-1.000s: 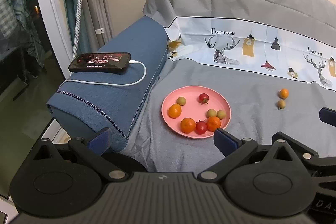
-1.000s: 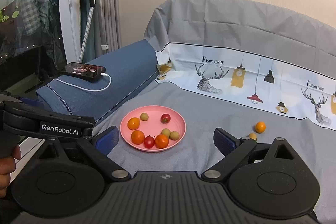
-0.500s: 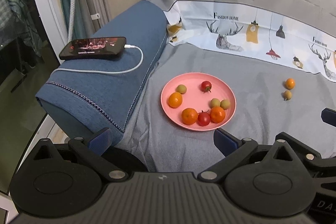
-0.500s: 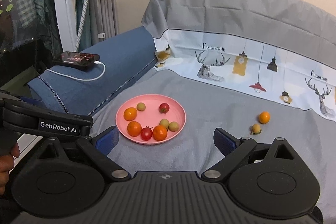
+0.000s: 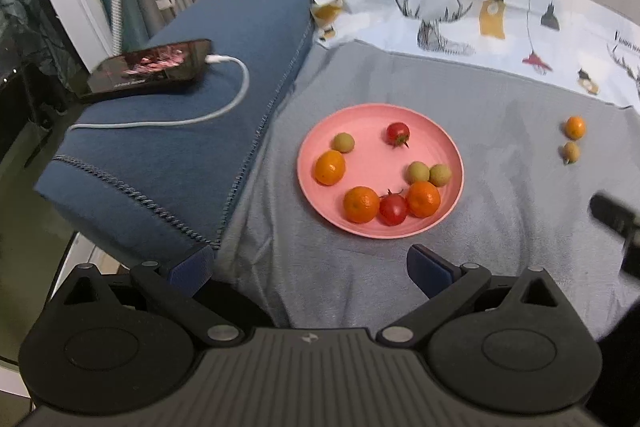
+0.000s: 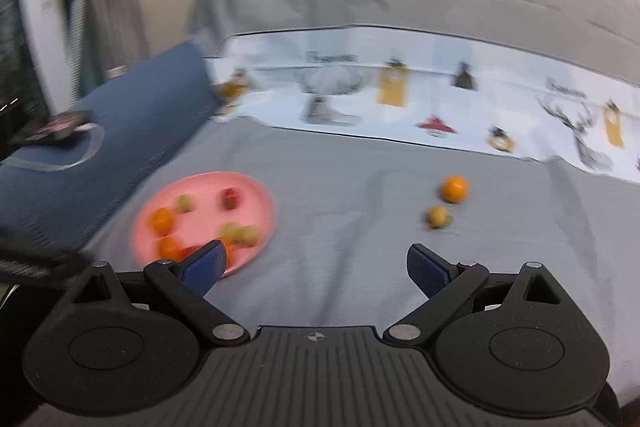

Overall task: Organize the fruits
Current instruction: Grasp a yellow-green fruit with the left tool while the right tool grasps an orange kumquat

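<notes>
Left gripper (image 5: 308,269): jaws spread wide, nothing between them, held above the near part of the grey sofa cover (image 5: 500,211). Right gripper (image 6: 316,267): likewise spread and empty.

Pink plate (image 5: 448,155) lies on the cover beside the blue armrest (image 5: 168,155). It carries eight fruits. Along its near rim: an orange (image 5: 361,204), a red tomato (image 5: 393,209) and a second orange (image 5: 423,199), touching in a row. Beyond these, two green fruits (image 5: 429,173) side by side; at the left rim a third orange (image 5: 329,167) with a green fruit (image 5: 343,142) behind it; farthest, a lone tomato (image 5: 398,133).

Off the plate, well to the right, a small orange (image 6: 454,188) and a yellowish fruit (image 6: 437,216) sit close together on the cover.

Left wrist view is sharp and shows a phone (image 5: 148,67) with white cable (image 5: 224,103) on the armrest. Right wrist view is motion-blurred; plate contents indistinct there, loose pair nearer
</notes>
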Tool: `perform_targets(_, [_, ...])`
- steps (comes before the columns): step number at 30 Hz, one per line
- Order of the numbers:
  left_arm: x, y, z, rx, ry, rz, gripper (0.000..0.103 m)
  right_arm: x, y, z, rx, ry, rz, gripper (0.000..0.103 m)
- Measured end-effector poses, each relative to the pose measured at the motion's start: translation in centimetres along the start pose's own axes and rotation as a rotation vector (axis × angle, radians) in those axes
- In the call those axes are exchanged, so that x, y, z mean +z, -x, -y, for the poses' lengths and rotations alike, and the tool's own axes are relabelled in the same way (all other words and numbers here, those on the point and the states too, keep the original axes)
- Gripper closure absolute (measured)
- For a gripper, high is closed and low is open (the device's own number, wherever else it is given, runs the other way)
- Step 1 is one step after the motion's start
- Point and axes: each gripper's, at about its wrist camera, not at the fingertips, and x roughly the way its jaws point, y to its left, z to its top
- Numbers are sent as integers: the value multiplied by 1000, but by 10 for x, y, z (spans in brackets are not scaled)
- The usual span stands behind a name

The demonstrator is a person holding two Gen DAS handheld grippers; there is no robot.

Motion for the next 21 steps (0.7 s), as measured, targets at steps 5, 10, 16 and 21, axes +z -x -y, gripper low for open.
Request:
perform_targets(5, [24,-23,14,25,13,-60,0,15,-74,63,-147,-111,-28,3])
perform_targets(10, [43,-40,22,74,24,-85,0,28,-158,134,-246,-183,-79,3])
perform_targets(16, [65,-67,44,69,24,-141,0,35,-231,177,-309,-240,-55,13])
perform_targets(21, [86,-84,91,18,-52,-101,0,24,-246,187,-259,-182,-65,65])
